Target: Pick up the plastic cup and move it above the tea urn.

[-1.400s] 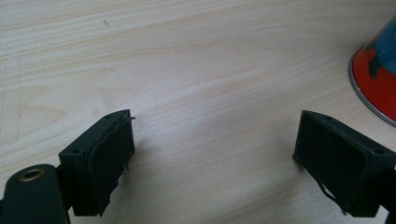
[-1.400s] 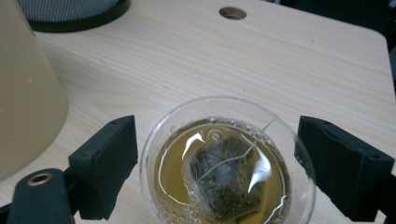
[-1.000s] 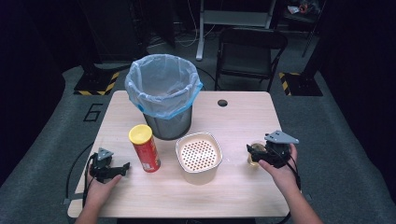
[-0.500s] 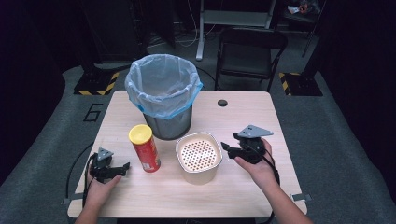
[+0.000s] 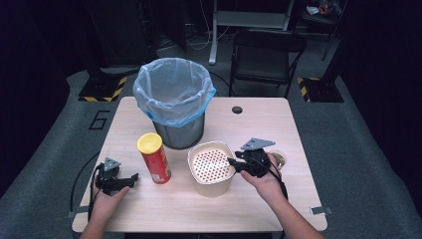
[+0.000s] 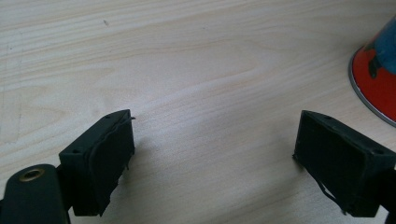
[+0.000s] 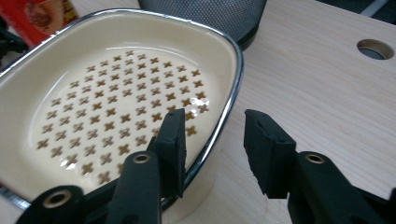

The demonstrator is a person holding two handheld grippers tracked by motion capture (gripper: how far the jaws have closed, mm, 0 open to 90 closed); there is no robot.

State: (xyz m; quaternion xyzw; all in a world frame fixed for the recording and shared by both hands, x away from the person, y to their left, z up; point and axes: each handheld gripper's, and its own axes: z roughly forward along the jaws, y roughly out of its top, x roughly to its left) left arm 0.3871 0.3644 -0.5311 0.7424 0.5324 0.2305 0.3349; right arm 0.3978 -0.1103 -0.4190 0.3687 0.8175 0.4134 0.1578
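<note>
A cream container with a chrome rim and a cross-perforated floor stands at the table's middle front. My right gripper is at its right rim, one jaw inside and one outside. The jaws have just been closing, and a gap still shows between the outer pad and the rim, so the gripper is open. A red can with a yellow lid stands upright left of the container. My left gripper rests open on the wood, with the can's base to its right.
A metal bin lined with a blue bag stands behind the can and container. A small round brownish object lies just right of my right hand. The table has a cable hole. A black chair stands beyond it.
My right gripper has moved left from the small round object to the container's right rim, and its jaws have narrowed around the rim. The left gripper has stayed put.
</note>
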